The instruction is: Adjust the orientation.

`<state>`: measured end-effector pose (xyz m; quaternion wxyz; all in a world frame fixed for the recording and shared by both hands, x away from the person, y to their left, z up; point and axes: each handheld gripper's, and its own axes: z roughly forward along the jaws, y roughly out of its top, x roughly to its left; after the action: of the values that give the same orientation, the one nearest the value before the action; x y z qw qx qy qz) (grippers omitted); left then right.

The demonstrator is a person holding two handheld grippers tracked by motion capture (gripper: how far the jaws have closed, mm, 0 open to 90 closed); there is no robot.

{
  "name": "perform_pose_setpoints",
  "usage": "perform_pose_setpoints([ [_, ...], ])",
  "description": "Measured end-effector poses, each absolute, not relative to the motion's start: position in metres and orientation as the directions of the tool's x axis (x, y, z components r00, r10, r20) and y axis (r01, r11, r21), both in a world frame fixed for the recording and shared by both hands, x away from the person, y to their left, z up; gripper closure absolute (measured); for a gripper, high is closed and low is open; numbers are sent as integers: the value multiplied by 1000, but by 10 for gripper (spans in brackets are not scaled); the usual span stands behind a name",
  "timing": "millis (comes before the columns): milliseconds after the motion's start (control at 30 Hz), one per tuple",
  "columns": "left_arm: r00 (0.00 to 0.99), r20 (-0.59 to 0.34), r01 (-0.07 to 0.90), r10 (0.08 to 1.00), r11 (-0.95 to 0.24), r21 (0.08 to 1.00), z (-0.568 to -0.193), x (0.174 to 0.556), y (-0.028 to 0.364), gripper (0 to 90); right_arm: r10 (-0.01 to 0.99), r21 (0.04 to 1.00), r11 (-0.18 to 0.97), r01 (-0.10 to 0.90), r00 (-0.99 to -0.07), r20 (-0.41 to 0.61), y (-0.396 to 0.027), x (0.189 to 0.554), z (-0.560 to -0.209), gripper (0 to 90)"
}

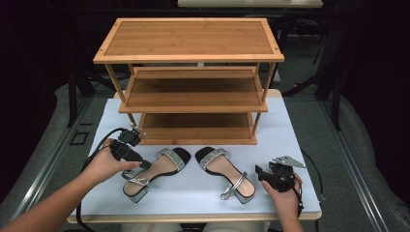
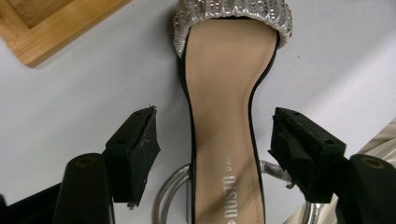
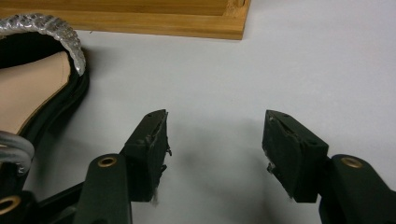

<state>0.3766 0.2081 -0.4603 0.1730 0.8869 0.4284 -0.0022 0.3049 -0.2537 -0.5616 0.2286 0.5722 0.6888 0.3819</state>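
Note:
Two sandals with tan insoles and glittering silver toe straps lie on the white table in front of a rack. My left gripper (image 1: 144,164) is over the left sandal (image 1: 155,170). In the left gripper view its jaws (image 2: 215,140) stand open on either side of the insole (image 2: 224,102), and the pads are clear of the shoe. The right sandal (image 1: 225,171) lies toe towards the rack. My right gripper (image 1: 258,173) is held just right of its heel, open and with nothing in it (image 3: 215,144). That sandal's toe strap (image 3: 51,30) appears at the left of the right gripper view.
A three-tier bamboo shoe rack (image 1: 193,50) stands at the back of the white table top (image 1: 285,140), with bare shelves. Its base edge (image 3: 140,23) lies a short way beyond the sandals, and one corner (image 2: 46,28) appears in the left gripper view. Dark floor surrounds the table.

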Motion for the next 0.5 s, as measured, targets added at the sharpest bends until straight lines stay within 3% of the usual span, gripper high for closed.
perform_pose_setpoints([
  [500, 688, -69, 725, 722, -680, 112, -494, 388, 170, 289, 961, 785, 60, 616, -250, 122, -254, 305, -562, 398],
])
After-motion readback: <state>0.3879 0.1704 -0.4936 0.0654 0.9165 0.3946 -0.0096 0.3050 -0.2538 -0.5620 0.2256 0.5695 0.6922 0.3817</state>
